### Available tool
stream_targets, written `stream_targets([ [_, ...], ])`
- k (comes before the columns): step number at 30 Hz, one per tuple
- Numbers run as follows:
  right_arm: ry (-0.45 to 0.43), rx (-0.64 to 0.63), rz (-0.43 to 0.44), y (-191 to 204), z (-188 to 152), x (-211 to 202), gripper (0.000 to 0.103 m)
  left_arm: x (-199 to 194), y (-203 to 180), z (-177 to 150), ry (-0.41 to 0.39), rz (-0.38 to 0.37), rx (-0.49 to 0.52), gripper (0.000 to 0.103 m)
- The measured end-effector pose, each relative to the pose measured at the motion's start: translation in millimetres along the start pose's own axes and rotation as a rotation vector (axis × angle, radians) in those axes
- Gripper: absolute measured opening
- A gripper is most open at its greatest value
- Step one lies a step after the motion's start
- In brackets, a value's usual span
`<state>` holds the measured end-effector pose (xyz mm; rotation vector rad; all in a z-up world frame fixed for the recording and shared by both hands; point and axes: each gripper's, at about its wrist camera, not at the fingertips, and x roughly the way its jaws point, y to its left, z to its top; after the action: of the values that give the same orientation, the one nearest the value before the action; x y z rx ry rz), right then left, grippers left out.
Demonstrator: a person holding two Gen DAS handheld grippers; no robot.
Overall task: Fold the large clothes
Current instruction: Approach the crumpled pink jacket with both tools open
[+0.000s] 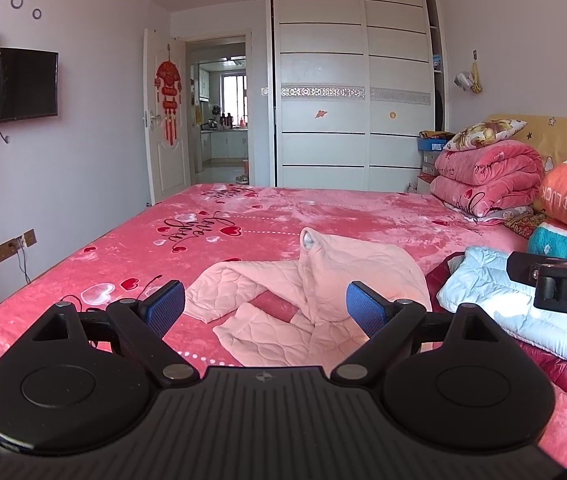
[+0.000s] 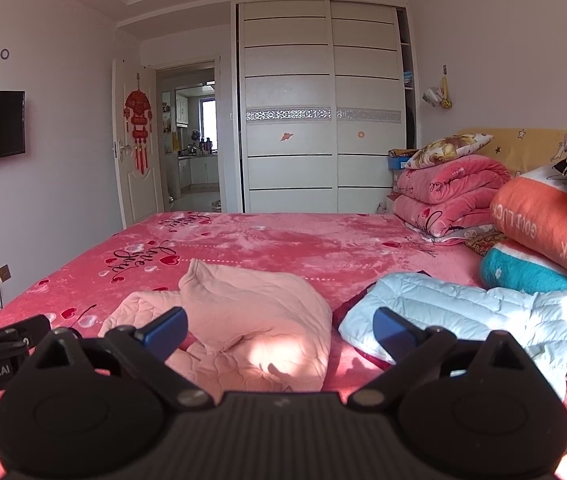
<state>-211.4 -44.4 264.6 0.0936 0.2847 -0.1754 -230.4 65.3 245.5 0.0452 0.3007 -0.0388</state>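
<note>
A pale pink quilted garment point(image 1: 307, 300) lies crumpled on the pink heart-print bed cover point(image 1: 243, 216), one cuff sticking up at its far side. In the right wrist view the same pink garment point(image 2: 259, 328) sits just ahead and left of centre. My left gripper point(image 1: 264, 307) hovers open above its near edge, blue pads wide apart and holding nothing. My right gripper point(image 2: 279, 334) is also open and empty, level with the gap between the pink garment and a folded pale blue puffer jacket point(image 2: 463, 320). The right gripper's body point(image 1: 563, 284) shows at the right edge of the left wrist view.
The pale blue jacket point(image 1: 523, 308) rests on a dark red garment point(image 1: 555, 368) at the right. Folded pink blankets point(image 1: 487, 176), a floral pillow point(image 1: 483, 134) and orange and teal rolled blankets point(image 2: 543, 232) pile by the headboard. A wardrobe point(image 1: 355, 80) and open door point(image 1: 163, 120) stand beyond the bed.
</note>
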Motion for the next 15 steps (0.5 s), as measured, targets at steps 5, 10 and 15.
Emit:
stream_targets([
  [5,0.019,0.001,0.004,-1,-6,6,0.099,4,-1,-2,0.014,-0.003,0.004,0.103],
  [10,0.045,0.005,0.013,-3,-17,16,0.099,9,-3,-6,0.032,-0.006,0.010,0.103],
  [15,0.080,0.008,0.017,-6,-32,29,0.098,18,-5,-10,0.053,-0.014,0.005,0.103],
])
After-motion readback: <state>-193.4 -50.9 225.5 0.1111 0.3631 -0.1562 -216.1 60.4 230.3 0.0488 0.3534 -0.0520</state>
